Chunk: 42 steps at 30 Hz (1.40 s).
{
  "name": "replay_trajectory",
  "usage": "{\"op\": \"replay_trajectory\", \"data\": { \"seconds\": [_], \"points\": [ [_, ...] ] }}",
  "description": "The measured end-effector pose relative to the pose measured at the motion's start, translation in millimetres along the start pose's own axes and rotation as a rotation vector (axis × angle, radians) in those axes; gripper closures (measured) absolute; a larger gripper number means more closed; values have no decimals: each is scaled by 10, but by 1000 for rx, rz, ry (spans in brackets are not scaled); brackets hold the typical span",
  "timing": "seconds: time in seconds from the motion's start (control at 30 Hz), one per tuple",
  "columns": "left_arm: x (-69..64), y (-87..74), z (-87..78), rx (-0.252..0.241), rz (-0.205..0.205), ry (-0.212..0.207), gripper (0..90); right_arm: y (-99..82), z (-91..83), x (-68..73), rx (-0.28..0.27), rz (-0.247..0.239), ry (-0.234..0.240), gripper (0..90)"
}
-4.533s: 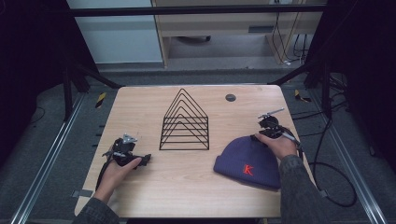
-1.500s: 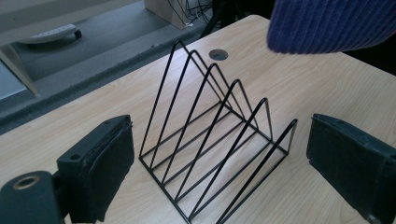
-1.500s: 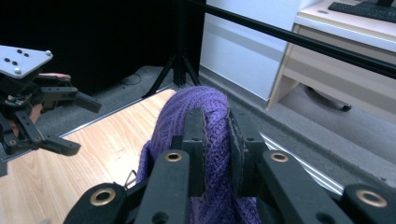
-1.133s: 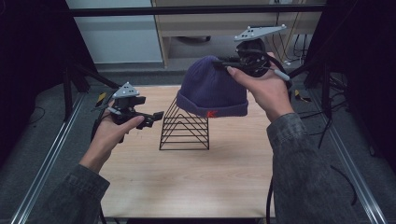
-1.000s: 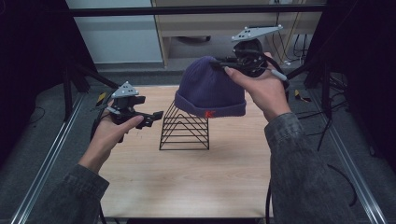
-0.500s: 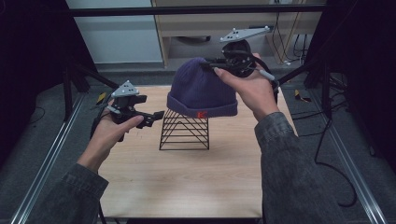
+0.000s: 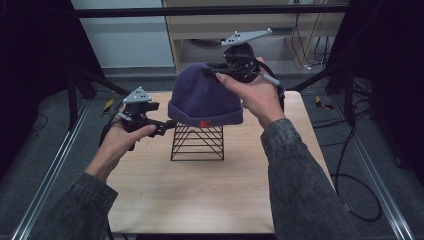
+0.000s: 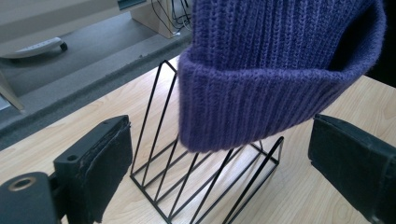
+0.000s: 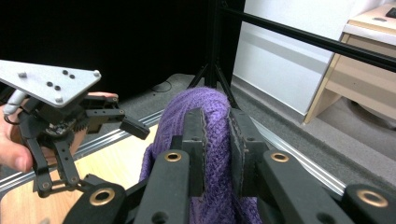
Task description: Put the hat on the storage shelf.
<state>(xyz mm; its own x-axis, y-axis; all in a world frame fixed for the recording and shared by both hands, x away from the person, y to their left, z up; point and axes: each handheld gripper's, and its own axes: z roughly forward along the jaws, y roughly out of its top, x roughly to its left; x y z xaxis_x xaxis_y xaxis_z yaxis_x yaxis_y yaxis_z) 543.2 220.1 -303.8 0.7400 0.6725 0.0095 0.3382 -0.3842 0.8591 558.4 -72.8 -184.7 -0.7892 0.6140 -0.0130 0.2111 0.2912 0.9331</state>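
Wooden table (image 7: 200,195) on grey floor (image 7: 45,150), black frame bar (image 7: 210,11) across the back, white cabinet (image 7: 125,35), cables (image 7: 350,165) trailing at right, yellow object (image 7: 108,104) beside left rail.

Light wood-grain table (image 7: 210,200) in the centre, standing on grey carpet floor (image 7: 30,165). Aluminium rails (image 7: 50,175) run along the floor at 9 and 3 o'clock. Black frame bar (image 7: 200,11) crosses at 12 o'clock, with black diagonal struts (image 7: 100,81) below it. Beige wooden cabinet (image 7: 200,45) at 12 o'clock, white wall panel (image 7: 120,35) at 11. Black cables (image 7: 345,175) trail on the floor at 3 o'clock. Both sides dark; light is dim, even.
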Motion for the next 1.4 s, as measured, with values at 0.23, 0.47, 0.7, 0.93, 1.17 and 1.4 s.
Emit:
{"op": "replay_trajectory", "data": {
  "seconds": [0.23,0.47,0.7,0.93,1.17,1.4],
  "points": [
    [-4,-3,58,9,11,-7,45,24,48,36,-4,0,17,780],
    [17,1,118,16,3,-16,39,23,92,72,-7,4,38,780],
    [32,-18,217,36,5,-70,41,10,164,120,-7,6,60,780],
    [35,-24,261,27,23,-86,295,12,241,154,-4,4,71,780],
    [47,-2,158,3,13,-25,603,7,236,135,-4,5,58,779],
    [52,-3,53,-7,15,10,642,-5,257,110,-6,10,39,775]
  ]
}}
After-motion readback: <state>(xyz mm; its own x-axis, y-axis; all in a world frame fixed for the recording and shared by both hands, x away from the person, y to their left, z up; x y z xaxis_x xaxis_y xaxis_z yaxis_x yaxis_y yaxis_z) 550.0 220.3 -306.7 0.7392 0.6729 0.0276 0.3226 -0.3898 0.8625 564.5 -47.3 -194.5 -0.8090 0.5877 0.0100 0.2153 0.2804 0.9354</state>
